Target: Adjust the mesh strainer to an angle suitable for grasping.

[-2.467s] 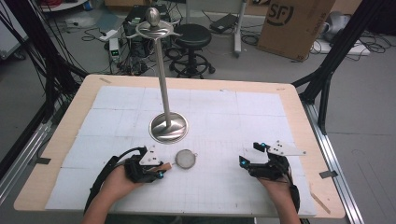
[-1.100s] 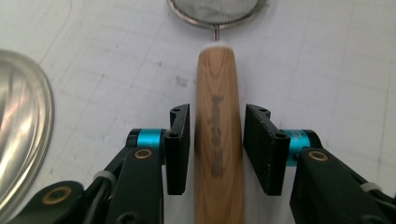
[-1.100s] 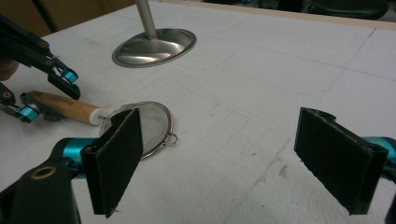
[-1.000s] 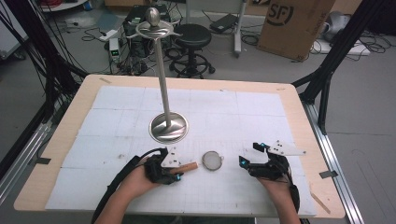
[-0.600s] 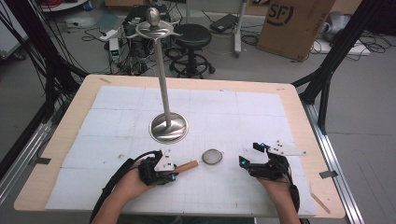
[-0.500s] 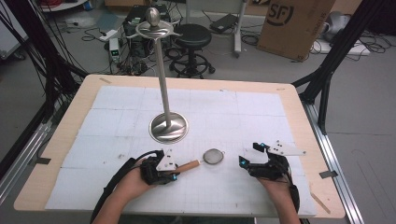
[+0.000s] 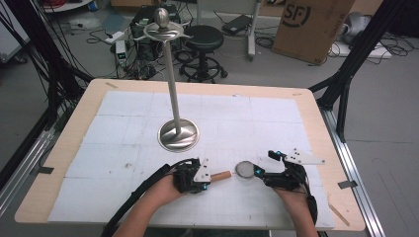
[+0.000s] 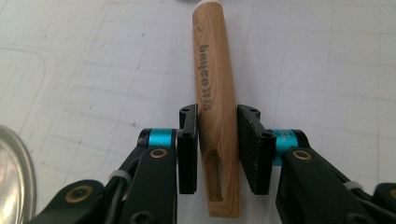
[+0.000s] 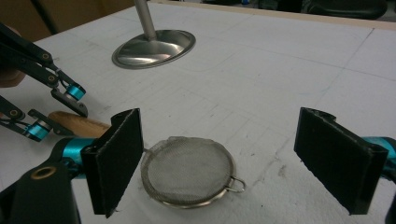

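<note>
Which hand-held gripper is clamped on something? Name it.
The left hand-held gripper: its jaws squeeze the strainer's wooden handle. The right hand-held gripper stands wide open around the mesh bowl.

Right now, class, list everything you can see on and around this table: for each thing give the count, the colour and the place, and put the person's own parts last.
Strainer: one, silver mesh bowl with a wooden handle, lying on the table's near middle.
Stand: one, silver, round base and tall pole, upright at mid table.
Table: one, pale wood rim under white gridded sheets.
Stool: one, black, on the floor beyond the table.
Cardboard box: one, brown, floor at far right.
Left gripper: one, black with blue accents, jaws on either side of the wooden handle.
Right gripper: one, black, jaws wide apart around the mesh bowl.
Hands: two, one behind each gripper, at the near edge.
</note>
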`<act>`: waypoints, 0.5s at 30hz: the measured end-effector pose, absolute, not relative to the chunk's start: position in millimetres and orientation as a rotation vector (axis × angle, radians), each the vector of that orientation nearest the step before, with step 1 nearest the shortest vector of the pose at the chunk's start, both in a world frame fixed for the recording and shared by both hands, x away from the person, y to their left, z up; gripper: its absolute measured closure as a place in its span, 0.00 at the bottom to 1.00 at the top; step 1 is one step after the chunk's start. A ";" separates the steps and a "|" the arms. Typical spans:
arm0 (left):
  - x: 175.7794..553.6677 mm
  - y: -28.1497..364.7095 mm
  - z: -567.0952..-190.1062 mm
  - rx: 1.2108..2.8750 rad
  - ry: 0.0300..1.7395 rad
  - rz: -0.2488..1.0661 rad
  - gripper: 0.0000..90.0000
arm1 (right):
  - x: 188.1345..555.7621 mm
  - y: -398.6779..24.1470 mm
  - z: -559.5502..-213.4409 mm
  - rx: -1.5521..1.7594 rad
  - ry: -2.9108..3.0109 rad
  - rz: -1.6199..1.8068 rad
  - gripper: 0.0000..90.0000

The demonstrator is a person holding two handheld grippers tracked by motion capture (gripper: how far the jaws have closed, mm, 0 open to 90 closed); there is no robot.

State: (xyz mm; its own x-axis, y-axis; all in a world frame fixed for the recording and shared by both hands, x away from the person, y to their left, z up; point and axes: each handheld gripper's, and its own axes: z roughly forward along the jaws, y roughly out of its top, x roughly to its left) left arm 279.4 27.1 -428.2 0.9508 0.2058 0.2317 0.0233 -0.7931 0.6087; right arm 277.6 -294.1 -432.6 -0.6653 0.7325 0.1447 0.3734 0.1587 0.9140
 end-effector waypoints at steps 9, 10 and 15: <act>277.6 24.8 -427.5 2.458 0.214 0.376 0.61 | 277.8 -295.5 -432.8 1.055 2.095 1.516 0.16; 277.6 24.8 -427.5 2.458 0.214 0.376 0.61 | 277.4 -294.9 -432.8 1.065 2.098 1.517 0.16; 281.7 35.4 -426.8 2.458 0.254 0.406 0.61 | 277.5 -294.6 -432.8 1.053 2.098 1.514 0.16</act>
State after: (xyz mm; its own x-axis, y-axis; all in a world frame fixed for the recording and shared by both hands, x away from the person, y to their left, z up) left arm 281.7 35.4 -426.8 0.9341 0.2760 0.2263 0.0833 -0.7852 0.6136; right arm 277.5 -294.6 -432.8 -0.6642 0.7343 0.1400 0.3645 0.1546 0.9183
